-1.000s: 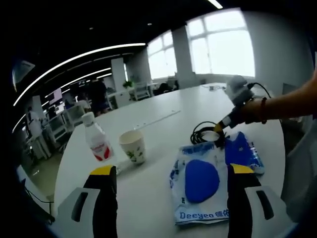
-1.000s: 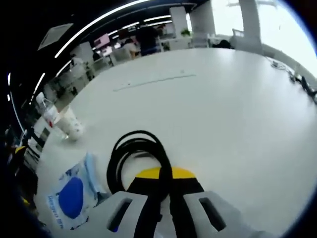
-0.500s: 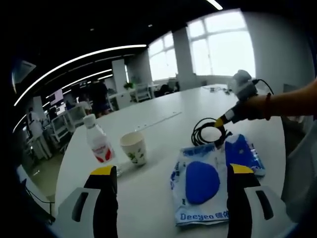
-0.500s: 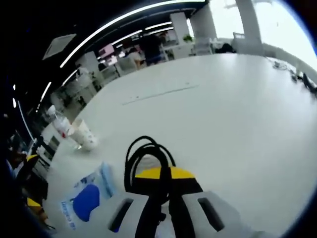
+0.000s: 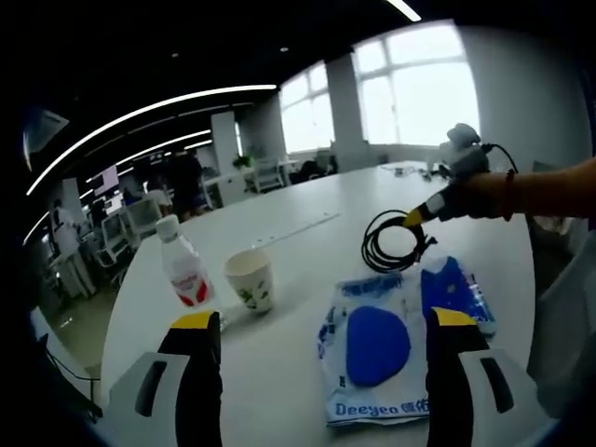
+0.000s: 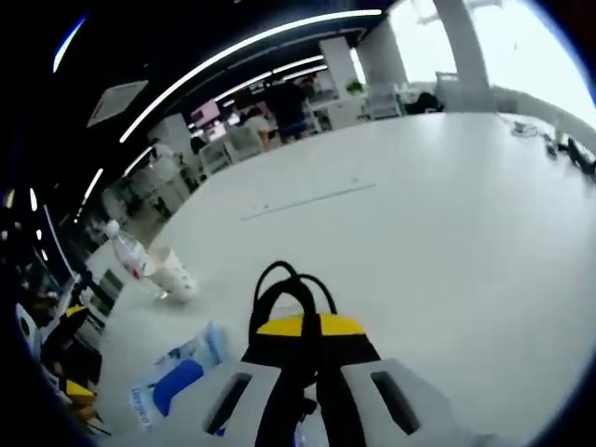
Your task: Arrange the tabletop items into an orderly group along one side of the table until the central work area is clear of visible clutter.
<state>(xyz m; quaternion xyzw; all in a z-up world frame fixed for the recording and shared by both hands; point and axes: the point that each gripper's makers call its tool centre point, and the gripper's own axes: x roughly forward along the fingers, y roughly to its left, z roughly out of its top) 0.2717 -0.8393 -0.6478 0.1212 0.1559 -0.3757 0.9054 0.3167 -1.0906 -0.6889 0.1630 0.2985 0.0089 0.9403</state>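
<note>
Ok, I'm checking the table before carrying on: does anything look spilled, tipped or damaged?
Nothing stands out. The clear plastic water bottle and white paper cup stand upright, side by side. The blue-and-white wipes packets lie flat. The coiled black cable hangs from the right gripper, which is shut on it.

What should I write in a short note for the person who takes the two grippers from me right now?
Right gripper: shut on the black cable, coil hanging just above the table.
Left gripper: open, holding nothing, low over the near table edge.
Things: water bottle and paper cup stand side by side on the left; two blue-and-white packets lie in the middle, overlapping.
Done: cable picked up.
Left: probably set the cable down beside the bottle and cup, then move the packets there too.
</note>
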